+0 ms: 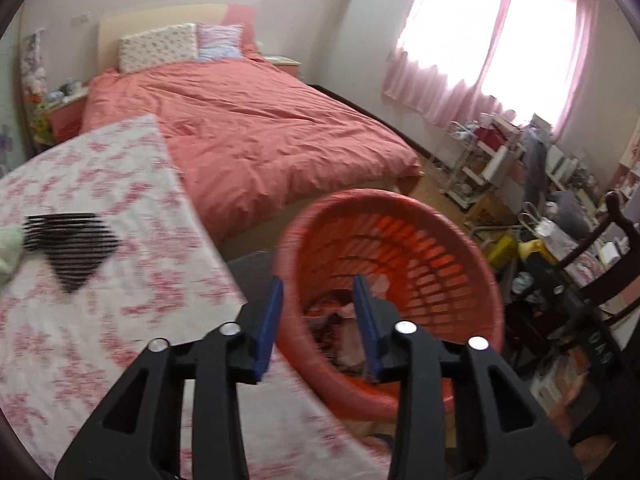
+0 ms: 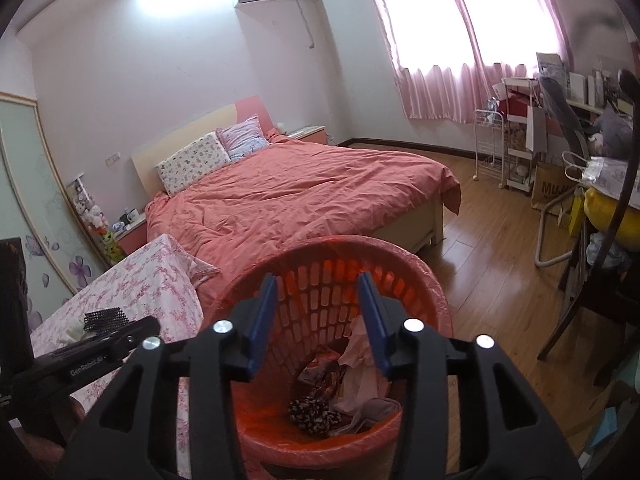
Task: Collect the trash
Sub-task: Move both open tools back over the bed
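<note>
1. Step in hand: the drop. Both sets of tongs hang over the one red basket [image 2: 336, 320], which stands on the floor off the near right corner of the desk [image 1: 100, 320].
2. Left tongs [image 1: 318, 324]: jaws apart, nothing between them. They straddle the basket's near rim, at the desk's right edge.
3. Right tongs [image 2: 318, 320]: jaws apart, nothing between them. They point down into the basket's mouth.
4. Task's things, in the basket: a pile of trash [image 2: 344, 392] lies on its floor, made up of a dark spotted wad, pinkish crumpled pieces and a reddish scrap. The exact number of pieces cannot be told.
5. Task's things, on the desk: two items show near the far left edge, one black mesh piece [image 1: 68, 244] and one pale green wad [image 1: 8, 252], touching each other. Judged to be trash not yet collected.
6. Next move, as a judgement: lift either tongs clear of the rim, carry them left across the flowered cloth, and close on the mesh piece. It looks light and thin; a low, flat approach is called for, taking care not to pinch the cloth.
</note>
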The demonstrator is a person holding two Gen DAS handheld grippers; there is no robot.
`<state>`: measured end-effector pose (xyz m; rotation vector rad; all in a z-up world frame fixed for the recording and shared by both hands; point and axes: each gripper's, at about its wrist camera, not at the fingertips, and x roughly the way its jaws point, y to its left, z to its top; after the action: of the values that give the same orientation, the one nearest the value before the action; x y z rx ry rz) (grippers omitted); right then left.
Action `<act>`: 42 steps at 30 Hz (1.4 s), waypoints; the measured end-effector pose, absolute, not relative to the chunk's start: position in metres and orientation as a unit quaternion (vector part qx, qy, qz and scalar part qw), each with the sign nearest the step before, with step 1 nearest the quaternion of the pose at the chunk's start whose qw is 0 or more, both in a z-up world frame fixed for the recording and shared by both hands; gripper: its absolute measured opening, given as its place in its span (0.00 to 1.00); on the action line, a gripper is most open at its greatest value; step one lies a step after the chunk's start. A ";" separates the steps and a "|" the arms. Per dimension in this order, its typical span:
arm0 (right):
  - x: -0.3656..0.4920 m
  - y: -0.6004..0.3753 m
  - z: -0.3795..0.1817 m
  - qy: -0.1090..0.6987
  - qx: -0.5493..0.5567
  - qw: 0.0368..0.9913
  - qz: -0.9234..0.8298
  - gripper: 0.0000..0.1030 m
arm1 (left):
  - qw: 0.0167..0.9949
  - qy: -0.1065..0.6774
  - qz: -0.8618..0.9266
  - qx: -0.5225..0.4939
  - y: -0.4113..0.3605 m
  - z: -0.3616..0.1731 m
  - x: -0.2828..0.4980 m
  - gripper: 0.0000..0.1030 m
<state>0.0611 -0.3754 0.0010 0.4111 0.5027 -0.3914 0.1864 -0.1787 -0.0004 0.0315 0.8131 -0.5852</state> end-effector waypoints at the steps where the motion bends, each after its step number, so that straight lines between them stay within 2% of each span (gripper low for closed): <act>1: 0.063 -0.370 0.003 0.247 0.195 0.931 -0.187 0.43 | 0.880 0.388 -0.274 0.019 -0.173 -0.001 0.187 0.39; 6: 0.074 -0.348 0.007 0.256 0.181 0.935 -0.166 0.44 | 0.893 0.383 -0.235 0.032 -0.139 -0.002 0.187 0.46; 17: 0.100 -0.290 0.013 0.283 0.148 0.941 -0.112 0.44 | 0.905 0.390 -0.170 0.017 -0.066 -0.007 0.189 0.50; 19: 0.107 -0.278 0.012 0.289 0.144 0.941 -0.100 0.44 | 0.907 0.389 -0.161 0.012 -0.053 -0.006 0.190 0.53; 24: 0.124 -0.250 0.010 0.306 0.137 0.940 -0.066 0.44 | 0.923 0.368 -0.117 0.011 -0.011 0.000 0.191 0.71; 27: 0.138 -0.228 0.008 0.317 0.133 0.938 -0.043 0.45 | 0.930 0.359 -0.075 0.003 0.028 0.002 0.195 0.77; 35: 0.194 -0.156 -0.003 0.354 0.116 0.928 0.025 0.47 | 0.934 0.354 0.008 -0.048 0.115 0.005 0.205 0.85; 42: 0.259 -0.089 -0.029 0.401 0.080 0.911 0.060 0.46 | 0.934 0.351 0.025 -0.059 0.145 0.003 0.204 0.89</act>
<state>0.2590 -0.0891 -0.0285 0.1651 0.8265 0.1243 0.2044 0.1452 0.0028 -0.1202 0.7179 0.0512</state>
